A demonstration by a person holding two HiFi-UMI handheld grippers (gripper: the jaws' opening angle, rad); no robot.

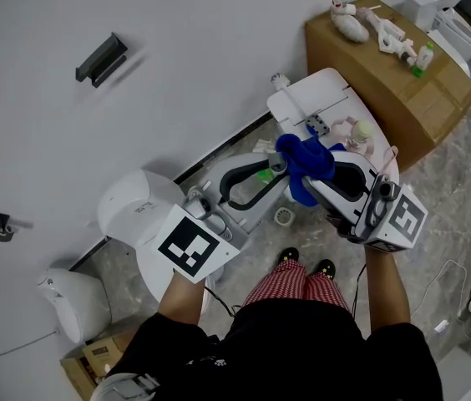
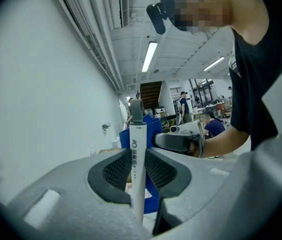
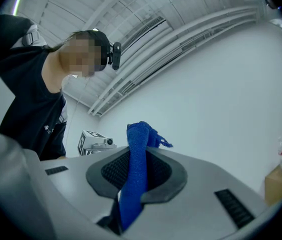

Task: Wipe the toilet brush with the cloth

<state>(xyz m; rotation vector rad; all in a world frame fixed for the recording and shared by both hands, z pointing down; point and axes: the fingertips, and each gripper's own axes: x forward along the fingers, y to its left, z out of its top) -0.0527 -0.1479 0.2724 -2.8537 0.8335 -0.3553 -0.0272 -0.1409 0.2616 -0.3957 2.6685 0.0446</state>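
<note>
The toilet brush's white handle (image 2: 136, 171) with a grey cap stands upright between the jaws of my left gripper (image 2: 137, 156), which is shut on it. The brush's lower end is hidden under the gripper. My right gripper (image 3: 135, 166) is shut on the blue cloth (image 3: 137, 154), which hangs bunched out of its jaws. In the head view the two grippers face each other tip to tip in front of the person. There the left gripper (image 1: 270, 174) meets the right gripper (image 1: 312, 184), and the cloth (image 1: 304, 162) is bunched over the handle's top.
Beyond the grippers stands a white toilet (image 1: 315, 98) with small items on it. A cardboard box (image 1: 402, 82) carrying bottles is at the far right. A white round bin (image 1: 131, 203) is on the left. A tape roll (image 1: 283, 216) lies on the marble floor.
</note>
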